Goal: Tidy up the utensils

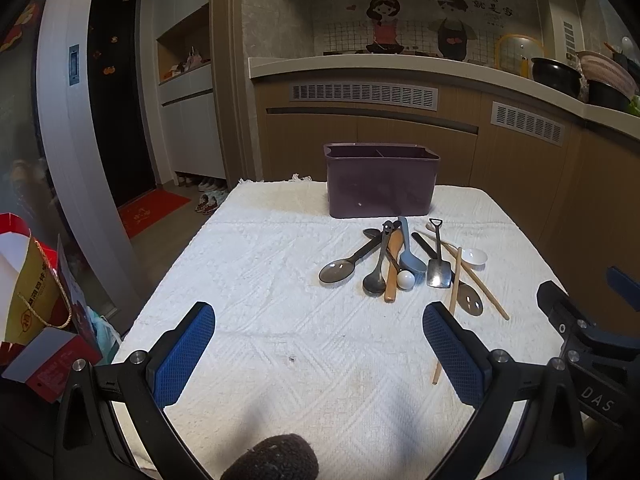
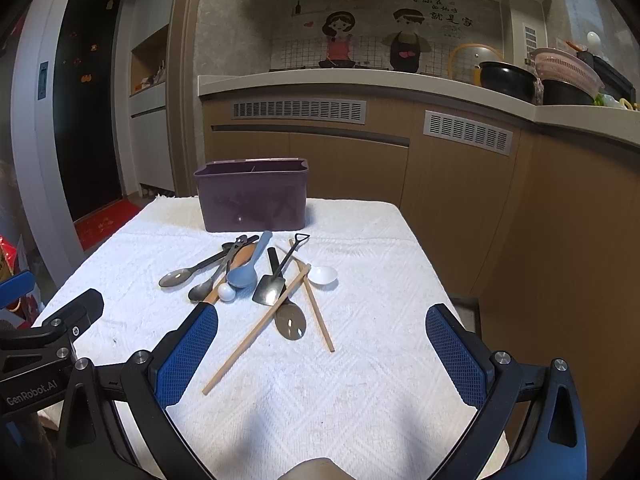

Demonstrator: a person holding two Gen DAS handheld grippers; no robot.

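a loose heap of spoons and wooden chopsticks lies on the white textured tablecloth, just in front of the dark purple plastic divided holder standing at the table's far edge. in the heap, a small metal shovel-shaped spoon sits right of a grey-blue plastic spoon, with a white ceramic spoon farther right. the left gripper and right gripper hover near, both spread wide and holding nothing.

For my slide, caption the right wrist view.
Open right gripper hovers over a white cloth, facing scattered spoons and chopsticks before a purple caddy.
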